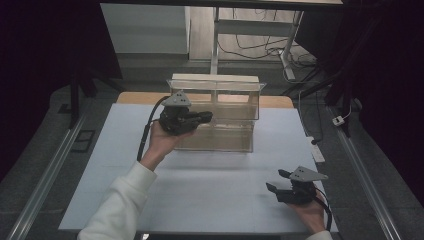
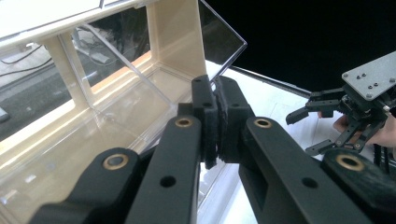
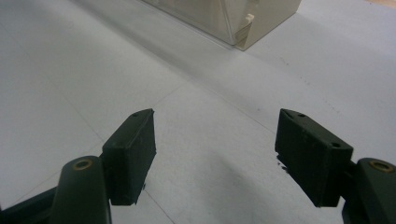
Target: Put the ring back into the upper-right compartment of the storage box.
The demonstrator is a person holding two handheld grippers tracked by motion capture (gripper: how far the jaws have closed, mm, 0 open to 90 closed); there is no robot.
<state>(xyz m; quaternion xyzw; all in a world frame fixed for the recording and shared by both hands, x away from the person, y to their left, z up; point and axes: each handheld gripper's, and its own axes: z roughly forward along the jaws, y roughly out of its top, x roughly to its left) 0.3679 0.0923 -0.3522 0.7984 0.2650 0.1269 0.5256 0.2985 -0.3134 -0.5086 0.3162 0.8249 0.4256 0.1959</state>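
Pale bench (image 1: 200, 190) lying under both hands. Near edge: right gripper (image 1: 280, 181) resting low, jaws standing apart, nothing between them. Farther back: left gripper (image 1: 206, 117), jaws pressing together, hovering at the clear plastic box (image 1: 235, 107) sitting mid-bench.

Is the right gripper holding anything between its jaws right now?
No, the right gripper has its jaws wide apart over the bare table, with nothing between them.
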